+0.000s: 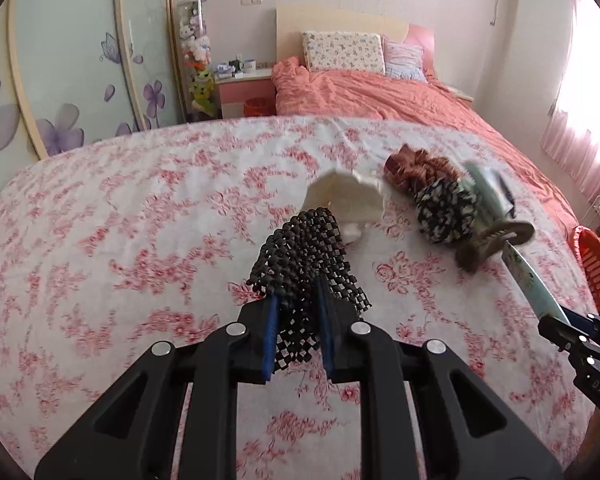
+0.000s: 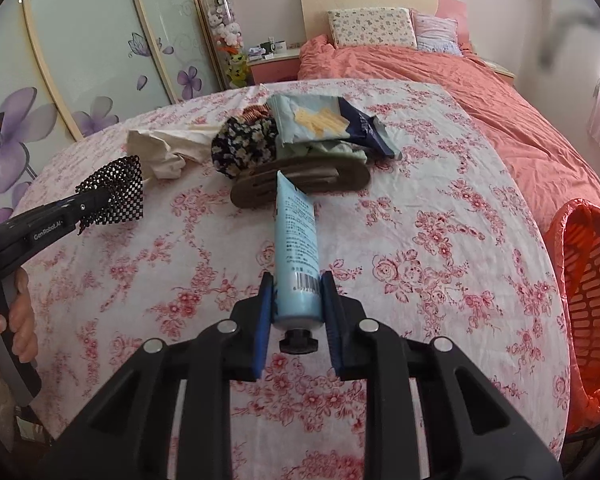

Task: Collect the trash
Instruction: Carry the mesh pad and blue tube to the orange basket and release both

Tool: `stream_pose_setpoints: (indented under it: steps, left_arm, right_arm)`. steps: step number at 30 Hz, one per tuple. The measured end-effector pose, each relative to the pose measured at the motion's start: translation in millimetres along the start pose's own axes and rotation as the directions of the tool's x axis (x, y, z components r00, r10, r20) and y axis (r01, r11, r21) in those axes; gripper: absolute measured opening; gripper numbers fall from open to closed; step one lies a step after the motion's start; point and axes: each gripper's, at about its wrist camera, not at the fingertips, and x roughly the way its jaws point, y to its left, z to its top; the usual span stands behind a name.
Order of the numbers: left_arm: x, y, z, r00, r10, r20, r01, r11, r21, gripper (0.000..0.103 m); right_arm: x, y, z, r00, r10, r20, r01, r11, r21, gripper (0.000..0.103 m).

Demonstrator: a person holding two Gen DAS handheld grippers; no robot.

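The left claw (image 1: 298, 320) is closed on a black mesh piece (image 1: 304, 248). The right claw (image 2: 296, 308) grips a light blue tube (image 2: 296, 240) above the flowered surface (image 2: 420, 240).

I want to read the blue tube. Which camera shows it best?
The right wrist view: the light blue tube sits centre frame, clamped in the right gripper, print and barcode facing the camera. The left wrist view shows it only edge-on, far right.
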Motion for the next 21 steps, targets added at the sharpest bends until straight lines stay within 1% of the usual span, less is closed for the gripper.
stream_pose_setpoints:
  steps: [5,9,16,21]
  left_arm:
    - [-22.9,-5.6,6.9,0.999,-0.001,0.041,0.0,1.0,0.017,0.018]
    - [-37.3,-14.6,12.3,0.998,-0.005,0.068,0.003,1.0,0.025,0.018]
    - [-62.1,-41.4,21.7,0.993,-0.028,0.113,0.022,0.998,0.055,0.018]
    - [-74.5,-65.0,24.8,0.99,-0.061,0.13,0.052,0.996,0.071,0.018]
  right_arm:
    - [-19.0,3.3,0.0,0.999,0.009,0.031,-0.009,1.0,-0.001,0.024]
    - [-40.3,1.6,2.6,0.997,0.008,0.076,-0.009,1.0,0.014,0.024]
    - [-78.2,-17.5,7.9,0.986,-0.01,0.168,0.0,0.998,0.062,0.024]
    - [-103.8,-38.2,7.1,0.973,-0.044,0.226,0.018,0.993,0.116,0.024]
